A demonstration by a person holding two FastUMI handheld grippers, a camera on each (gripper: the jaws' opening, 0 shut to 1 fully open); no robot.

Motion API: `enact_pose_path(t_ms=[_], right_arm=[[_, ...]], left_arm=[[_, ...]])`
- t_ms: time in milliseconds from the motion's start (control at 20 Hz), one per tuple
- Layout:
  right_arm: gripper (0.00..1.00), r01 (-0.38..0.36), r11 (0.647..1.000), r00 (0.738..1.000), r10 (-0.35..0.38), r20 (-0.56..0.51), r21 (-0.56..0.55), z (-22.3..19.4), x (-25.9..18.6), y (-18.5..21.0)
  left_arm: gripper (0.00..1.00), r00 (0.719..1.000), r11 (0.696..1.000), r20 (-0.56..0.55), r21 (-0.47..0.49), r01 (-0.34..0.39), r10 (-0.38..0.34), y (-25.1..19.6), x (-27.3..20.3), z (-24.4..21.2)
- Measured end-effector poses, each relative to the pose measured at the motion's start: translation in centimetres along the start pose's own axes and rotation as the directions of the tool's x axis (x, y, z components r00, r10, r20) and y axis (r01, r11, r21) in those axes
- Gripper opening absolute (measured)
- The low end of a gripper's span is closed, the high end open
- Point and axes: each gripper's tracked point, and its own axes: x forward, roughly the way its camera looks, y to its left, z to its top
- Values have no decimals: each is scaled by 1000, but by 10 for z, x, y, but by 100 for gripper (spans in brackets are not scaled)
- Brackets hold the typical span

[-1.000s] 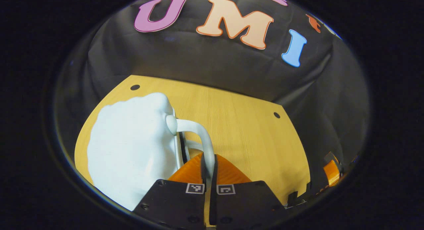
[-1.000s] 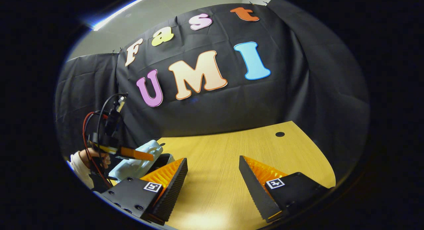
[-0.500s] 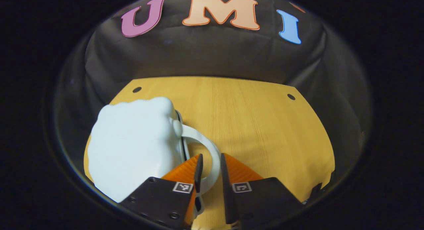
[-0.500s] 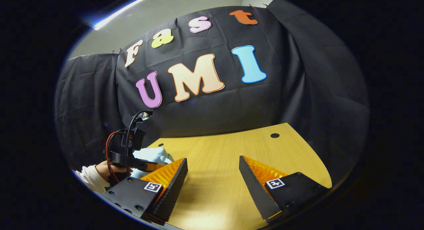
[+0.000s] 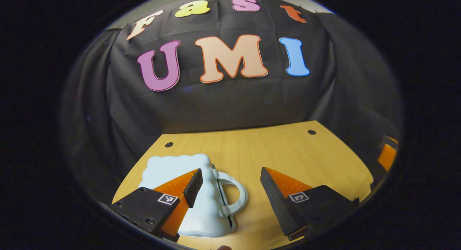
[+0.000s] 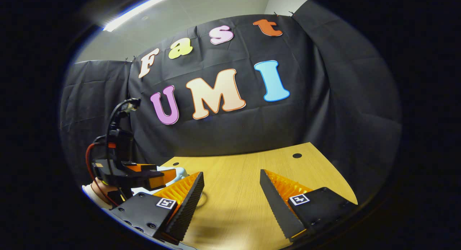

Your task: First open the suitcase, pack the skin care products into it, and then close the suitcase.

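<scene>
Pale blue and closed, the suitcase [image 5: 187, 199] lies flat on the table [image 5: 281, 149] at the near left, its cloud-shaped shell scalloped along the far edge and its white handle [image 5: 234, 196] looping out to the right. We hold the left gripper [image 5: 230, 192] above it with the jaws well apart, gripping nothing; the left finger hangs over the shell, the right finger over bare wood, and the handle sits in the gap between them, nearer the left finger. In the right gripper view we see that same gripper at the far left with a hand [image 6: 96, 187] behind it and a sliver of the case beneath. Our right gripper [image 6: 230, 196] is also spread wide and empty, over open table to the right of the case. So the left hand is plainly the nearer one. The seam between the two halves runs near to far just inside the handle, and the handle side faces right, toward the gap of the left jaws. We judge the case shut with the packing done, since no skin care products lie on the wood we can see, though whether it is latched we cannot tell.
</scene>
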Motion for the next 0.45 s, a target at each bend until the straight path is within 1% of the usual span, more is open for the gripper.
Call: enact_pose_path(t_ms=[100,200,300,450], right_arm=[[98,3,1000,1000,-2,28,-4,12,-6,5],[98,6,1000,998,-5,58,-24,22,-13,11],[98,5,999,997,-2,80,-42,28,-18,17],[97,-3,999,996,7,86,-46,26,-19,27]], left_arm=[[96,999,996,32,-87,0,3,4,-21,7],[96,999,990,52,-144,-1,8,9,-37,9],[96,998,988,63,-157,1,9,16,-47,9],[95,999,985,40,-173,3,4,23,-50,-2]])
